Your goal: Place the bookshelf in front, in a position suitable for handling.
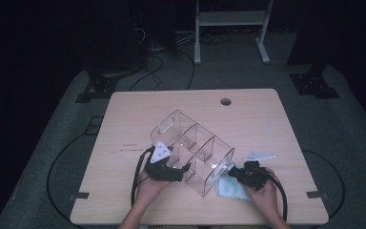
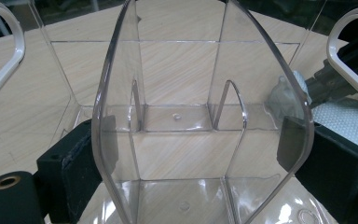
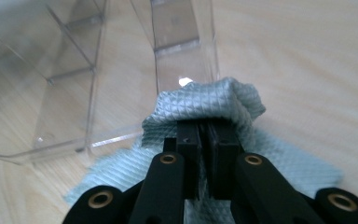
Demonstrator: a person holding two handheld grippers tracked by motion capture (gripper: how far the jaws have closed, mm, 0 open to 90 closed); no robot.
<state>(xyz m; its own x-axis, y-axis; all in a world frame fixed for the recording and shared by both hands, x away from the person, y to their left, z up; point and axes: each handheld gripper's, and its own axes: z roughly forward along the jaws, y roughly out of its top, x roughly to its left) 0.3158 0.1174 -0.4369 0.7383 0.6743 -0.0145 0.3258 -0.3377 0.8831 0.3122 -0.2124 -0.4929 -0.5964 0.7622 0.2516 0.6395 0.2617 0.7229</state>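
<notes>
A clear plastic organizer (image 1: pixel 193 152) with several compartments lies near the middle of the wooden surface (image 1: pixel 257 114), set at a slant with one end toward the near right. It is steadied by the left tool (image 1: pixel 183 168), whose jaws are spread on either side of a curved clear divider wall (image 2: pixel 205 116); each pad appears to rest against that wall's edge, though through the transparent plastic it cannot be told for certain whether it is clamped firmly. This hold is judged to keep the light organizer from sliding while it is wiped.

A pale blue-green cloth (image 3: pixel 223 107) is pinched between the pressed-together jaws of the right tool (image 3: pixel 207 128), with a bunched fold pushed forward against the near right end of the organizer and the rest of the cloth trailing on the surface. The bunching is likely meant to give a soft pad for rubbing the clear wall. In the high view the cloth (image 1: pixel 231 188) lies just beside the organizer's corner, under the right hand (image 1: pixel 262 191).
</notes>
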